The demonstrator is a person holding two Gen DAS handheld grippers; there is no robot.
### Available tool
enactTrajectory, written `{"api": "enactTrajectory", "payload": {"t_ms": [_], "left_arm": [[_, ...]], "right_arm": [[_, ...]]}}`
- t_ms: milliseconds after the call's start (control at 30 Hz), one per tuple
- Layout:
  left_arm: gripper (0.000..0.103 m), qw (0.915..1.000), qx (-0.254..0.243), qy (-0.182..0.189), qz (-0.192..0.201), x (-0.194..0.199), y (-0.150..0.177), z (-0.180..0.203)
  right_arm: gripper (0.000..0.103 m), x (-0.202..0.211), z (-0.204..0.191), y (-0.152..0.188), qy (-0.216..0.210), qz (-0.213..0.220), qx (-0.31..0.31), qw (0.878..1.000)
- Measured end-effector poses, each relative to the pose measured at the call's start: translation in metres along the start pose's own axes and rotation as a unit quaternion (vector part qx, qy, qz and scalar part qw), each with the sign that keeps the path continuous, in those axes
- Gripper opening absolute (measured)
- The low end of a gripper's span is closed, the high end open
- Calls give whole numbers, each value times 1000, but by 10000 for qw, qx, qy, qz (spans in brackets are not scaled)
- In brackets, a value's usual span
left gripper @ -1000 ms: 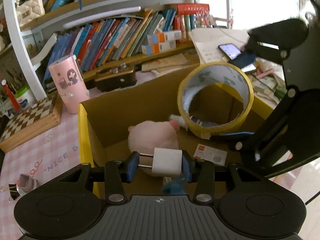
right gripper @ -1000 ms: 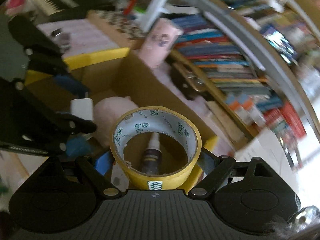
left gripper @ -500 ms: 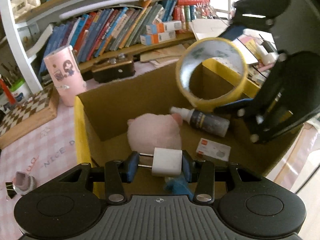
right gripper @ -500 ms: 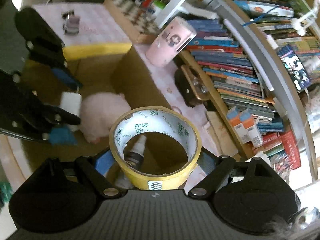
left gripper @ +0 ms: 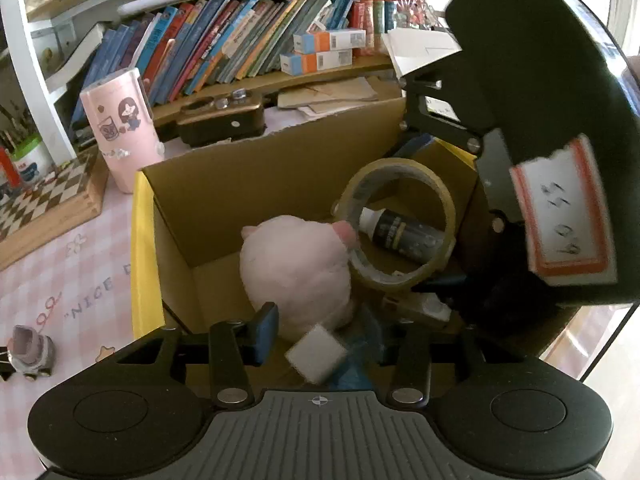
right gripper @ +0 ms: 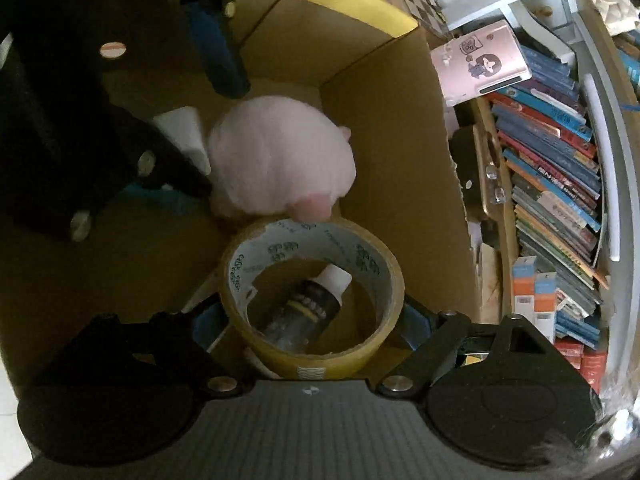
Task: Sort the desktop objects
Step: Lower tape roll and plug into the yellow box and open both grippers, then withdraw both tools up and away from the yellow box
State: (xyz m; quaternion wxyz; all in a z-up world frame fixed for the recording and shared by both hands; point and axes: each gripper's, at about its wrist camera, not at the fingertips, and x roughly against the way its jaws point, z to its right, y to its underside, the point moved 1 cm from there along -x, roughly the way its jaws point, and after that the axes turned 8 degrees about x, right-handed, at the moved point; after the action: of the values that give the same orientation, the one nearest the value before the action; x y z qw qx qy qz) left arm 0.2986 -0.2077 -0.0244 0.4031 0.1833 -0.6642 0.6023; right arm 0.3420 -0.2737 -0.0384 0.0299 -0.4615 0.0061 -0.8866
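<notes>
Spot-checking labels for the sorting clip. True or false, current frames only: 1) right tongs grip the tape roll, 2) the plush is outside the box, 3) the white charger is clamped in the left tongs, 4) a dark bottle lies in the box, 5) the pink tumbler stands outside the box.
1) True: right tongs grip the tape roll at its sides.
2) False: the plush lies inside the box.
3) False: the white charger sits tilted and loose between the left tongs, whose jaws have just been opening.
4) True: the dark bottle lies in the box.
5) True: the pink tumbler stands beside the box.
</notes>
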Motion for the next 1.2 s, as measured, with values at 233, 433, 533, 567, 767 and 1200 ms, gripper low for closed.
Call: {"api": "enactTrajectory", "payload": {"t_ms": [233,433,533,567,767,1200], "left_arm": [[62,9997,67,87,207,9,1,2],[82,9982,192,65,566,30,2,2],[84,9966,322,55,753,43,2,-2],[85,9956,369,21,855,48,2,-3],[89,9883,722,-198,1326,79,6,-17],[96,9753,1171,-504,1806,128,33,-42]], "right_arm": [[88,-1,-5,-3,91,54,105,9999],[96,18,-4,3,372,310,-157,9987],[98,30,5,6,497,499,-559,9960],[98,34,7,8,554,559,-704,9944],[98,74,17,25,923,1070,-1965,9703],[98,152,-11,55,1861,1734,-4181,8721]]}}
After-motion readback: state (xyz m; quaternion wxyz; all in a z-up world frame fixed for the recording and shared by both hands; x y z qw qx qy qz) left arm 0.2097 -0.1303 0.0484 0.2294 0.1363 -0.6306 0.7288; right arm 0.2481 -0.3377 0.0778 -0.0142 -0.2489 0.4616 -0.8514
